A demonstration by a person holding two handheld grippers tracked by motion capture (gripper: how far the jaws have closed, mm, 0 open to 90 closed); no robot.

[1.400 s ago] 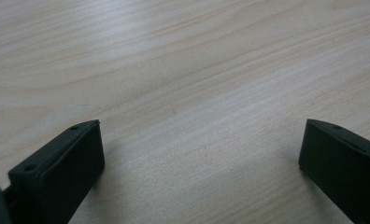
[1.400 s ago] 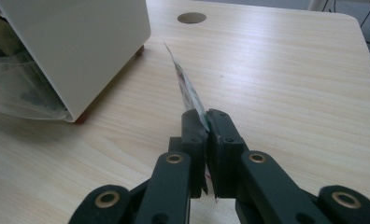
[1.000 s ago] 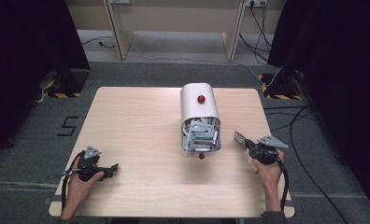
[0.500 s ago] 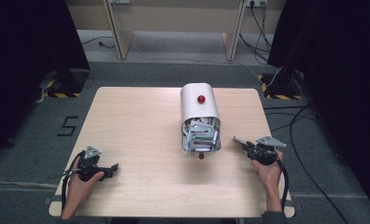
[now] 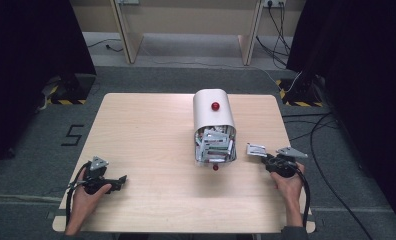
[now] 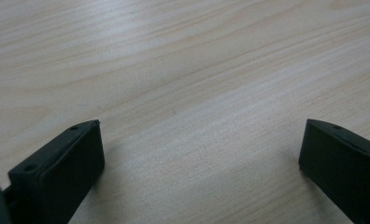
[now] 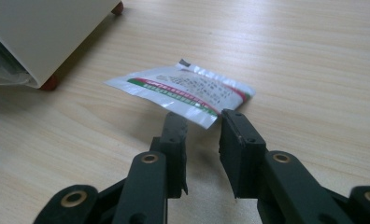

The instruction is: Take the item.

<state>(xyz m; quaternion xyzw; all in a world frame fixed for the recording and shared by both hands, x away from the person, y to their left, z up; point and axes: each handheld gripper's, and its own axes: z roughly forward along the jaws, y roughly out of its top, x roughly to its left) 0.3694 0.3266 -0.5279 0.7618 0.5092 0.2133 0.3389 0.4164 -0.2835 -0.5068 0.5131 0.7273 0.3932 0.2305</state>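
A white and silver sachet [image 7: 183, 91] with red and green stripes lies flat on the wooden table [image 5: 151, 130], just right of the bin. My right gripper [image 7: 204, 119] sits low behind it. Its jaws have just been opening, and the sachet's near edge rests at their tips without being pinched. In the high view the sachet [image 5: 256, 149] lies just ahead of the right gripper [image 5: 264, 156]. A white bin [image 5: 214, 117] lies on its side, with several sachets [image 5: 215, 146] in its mouth. My left gripper [image 5: 121, 180] rests open at the near left, over bare wood [image 6: 199, 135].
The bin's wall [image 7: 38, 32] and a red foot [image 7: 48, 83] stand close on the left in the right gripper view. A red knob [image 5: 215, 106] tops the bin and a red ball [image 5: 215, 167] lies before its mouth. Cables [image 5: 316, 135] run over the floor at the right.
The right gripper's jaws have parted, and the sachet they pinched now lies loose on the table. The right hand has sunk slightly. The left gripper has kept still.
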